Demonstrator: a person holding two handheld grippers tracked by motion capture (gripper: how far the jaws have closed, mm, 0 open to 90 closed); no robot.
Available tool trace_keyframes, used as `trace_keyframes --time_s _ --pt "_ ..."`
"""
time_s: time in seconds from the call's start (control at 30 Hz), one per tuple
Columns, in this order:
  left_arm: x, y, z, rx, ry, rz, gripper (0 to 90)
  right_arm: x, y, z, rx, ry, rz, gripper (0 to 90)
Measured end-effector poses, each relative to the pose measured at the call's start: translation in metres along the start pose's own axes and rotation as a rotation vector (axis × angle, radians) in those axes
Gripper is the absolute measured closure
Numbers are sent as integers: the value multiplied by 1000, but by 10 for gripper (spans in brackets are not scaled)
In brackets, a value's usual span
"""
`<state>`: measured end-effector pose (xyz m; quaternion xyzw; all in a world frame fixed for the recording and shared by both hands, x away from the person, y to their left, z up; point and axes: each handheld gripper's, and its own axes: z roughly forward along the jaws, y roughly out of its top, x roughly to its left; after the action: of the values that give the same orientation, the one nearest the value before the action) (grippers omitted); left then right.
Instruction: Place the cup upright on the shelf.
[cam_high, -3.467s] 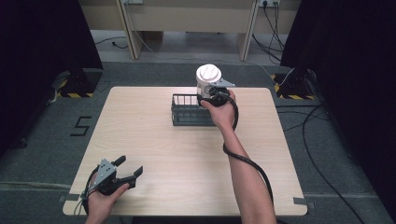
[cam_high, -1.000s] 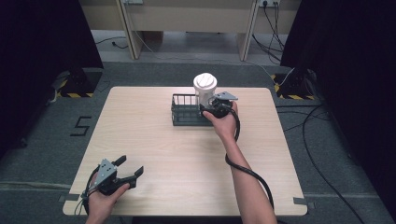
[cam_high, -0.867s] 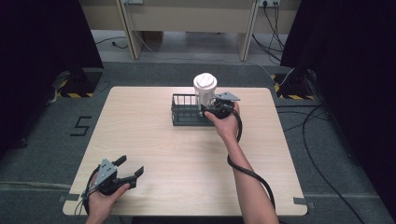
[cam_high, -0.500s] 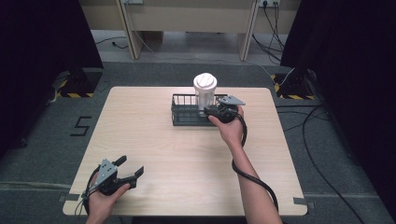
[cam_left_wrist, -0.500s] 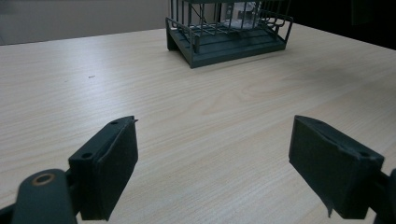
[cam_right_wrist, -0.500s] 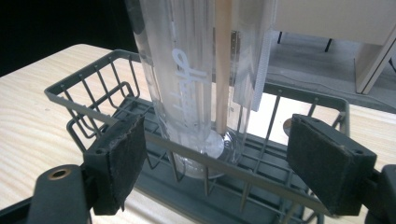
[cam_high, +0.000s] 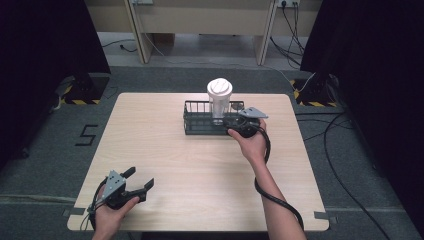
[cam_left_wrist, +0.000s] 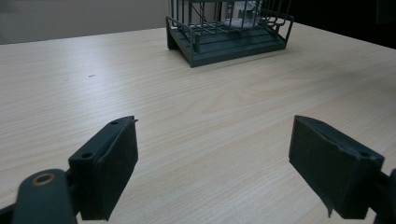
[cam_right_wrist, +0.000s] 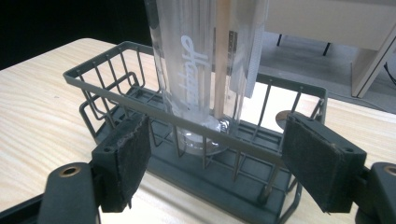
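Clear cup (cam_right_wrist: 205, 70) upright inside wire rack (cam_right_wrist: 116, 100) at table's far side, right gripper (cam_right_wrist: 215, 158) spread wide just outside rack holding nothing, left gripper (cam_left_wrist: 212, 161) likewise wide, empty, near edge.

Left gripper (cam_left_wrist: 212, 163) is sitting low over the table (cam_left_wrist: 187, 121) with its jaws spread wide, nothing between them but bare light wood grain. Further back there's a dark wire rack (cam_left_wrist: 229, 30) standing on the table, well apart from the jaws. Something pale and see-through is inside it behind the bars, can't really make out what.
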<state>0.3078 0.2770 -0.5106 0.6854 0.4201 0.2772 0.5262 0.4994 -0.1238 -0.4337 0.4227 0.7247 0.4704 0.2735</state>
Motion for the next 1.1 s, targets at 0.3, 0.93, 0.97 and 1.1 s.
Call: trace_keyframes --time_s 0.3,0.93,0.97,1.1 --pt "0 0 0 3 3 1 151 -1 -9 -15 2 3 1 254" --pt "0 -1 0 8 8 2 151 -5 -22 -50 -12 3 3 262" --pt "0 -1 0 7 9 1 151 -6 -23 -52 -13 1 5 262" --pt "0 -1 0 7 10 2 151 -9 -26 -59 -15 -3 9 263"
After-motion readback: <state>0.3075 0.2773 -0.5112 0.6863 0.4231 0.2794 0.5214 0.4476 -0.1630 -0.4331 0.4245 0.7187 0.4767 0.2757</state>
